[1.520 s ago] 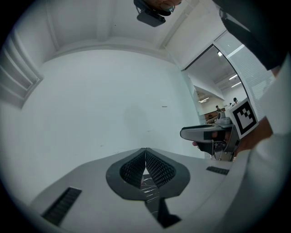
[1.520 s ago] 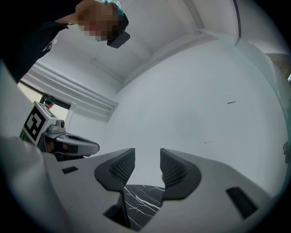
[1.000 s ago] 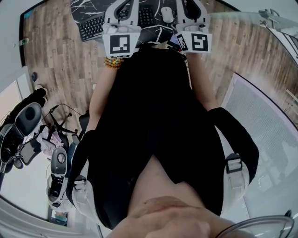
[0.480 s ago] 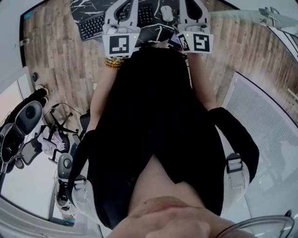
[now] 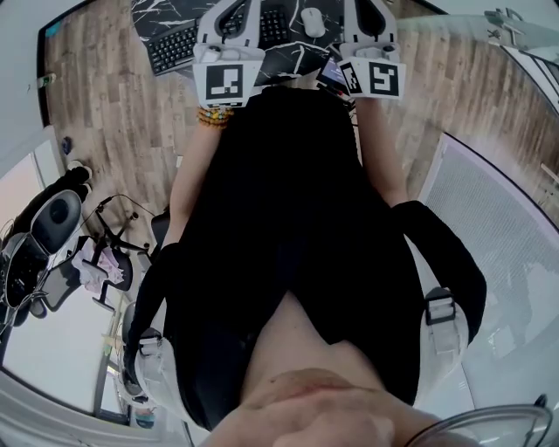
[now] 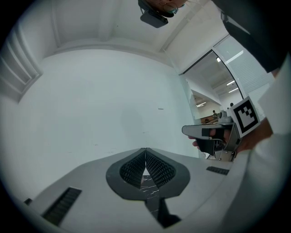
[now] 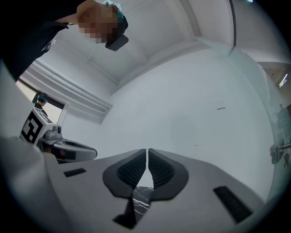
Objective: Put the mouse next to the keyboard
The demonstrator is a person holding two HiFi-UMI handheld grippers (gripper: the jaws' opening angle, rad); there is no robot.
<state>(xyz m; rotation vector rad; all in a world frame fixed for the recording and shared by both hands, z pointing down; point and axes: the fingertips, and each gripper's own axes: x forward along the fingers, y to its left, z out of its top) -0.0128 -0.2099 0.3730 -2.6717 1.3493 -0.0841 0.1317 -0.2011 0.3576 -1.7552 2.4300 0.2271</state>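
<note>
Covering part of keyboard [image 5: 170,48], left gripper [image 6: 145,152], jaws together, mouse [image 5: 312,22] small

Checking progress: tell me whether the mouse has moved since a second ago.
No. The mouse keeps its place just right of the keyboard on the marbled mat.

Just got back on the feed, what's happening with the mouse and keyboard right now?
A person holds one tool in each hand out over the desk. The left tongs and right tongs are both shut with nothing between them. The white computer mouse lies untouched on the black marbled mat, just right of the black keyboard.
</note>
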